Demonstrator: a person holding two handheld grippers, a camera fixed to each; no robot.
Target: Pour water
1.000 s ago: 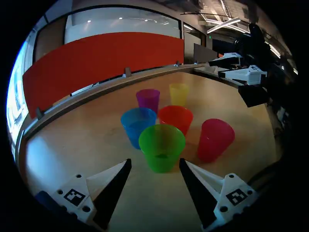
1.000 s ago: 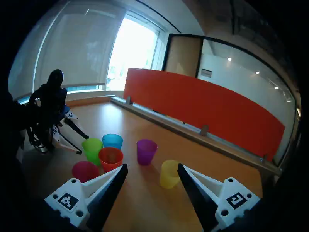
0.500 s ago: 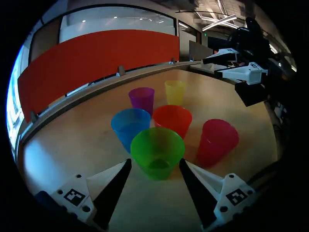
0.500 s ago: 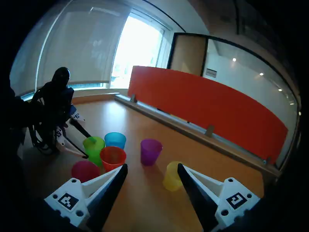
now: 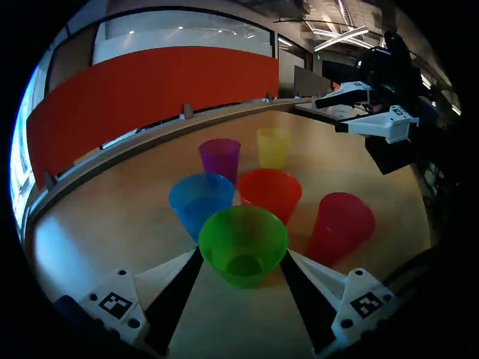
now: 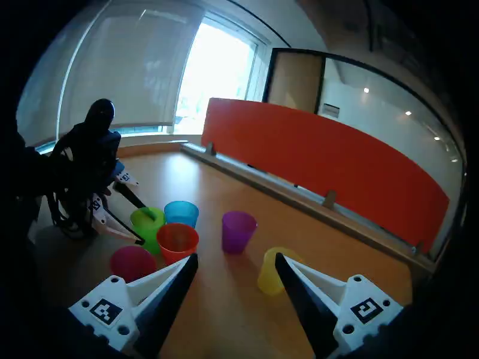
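— On the wooden counter (image 5: 120, 221), what stands where?

— Six translucent plastic cups in a loose cluster. Nearest the left tongs (image 5: 239, 251) is the green translucent plastic cup (image 5: 242, 242). Behind it the blue translucent plastic cup (image 5: 200, 203) and the orange translucent plastic cup (image 5: 270, 191) stand side by side. The purple translucent plastic cup (image 5: 220, 157) and the yellow translucent plastic cup (image 5: 273, 146) are farther back. The red translucent plastic cup (image 5: 341, 224) stands a little apart, to the right in the left gripper view.

— And the left tongs?

— Spread wide, one finger on each side of the green cup, tips level with its wall. Whether they touch it I cannot tell. The right gripper view shows the same from afar: two fingers flanking the green cup.

— The right tongs (image 6: 235, 256)?

— Also apart, holding nothing. The yellow cup sits just beside one finger, partly hidden behind its tip. The purple cup stands beyond the gap between the fingers.

— Any water?

— The blue cup looks darker in its lower half, but I cannot tell whether that is water.

— And behind?

— A long orange-red partition panel (image 5: 149, 84) runs along the counter's far edge.
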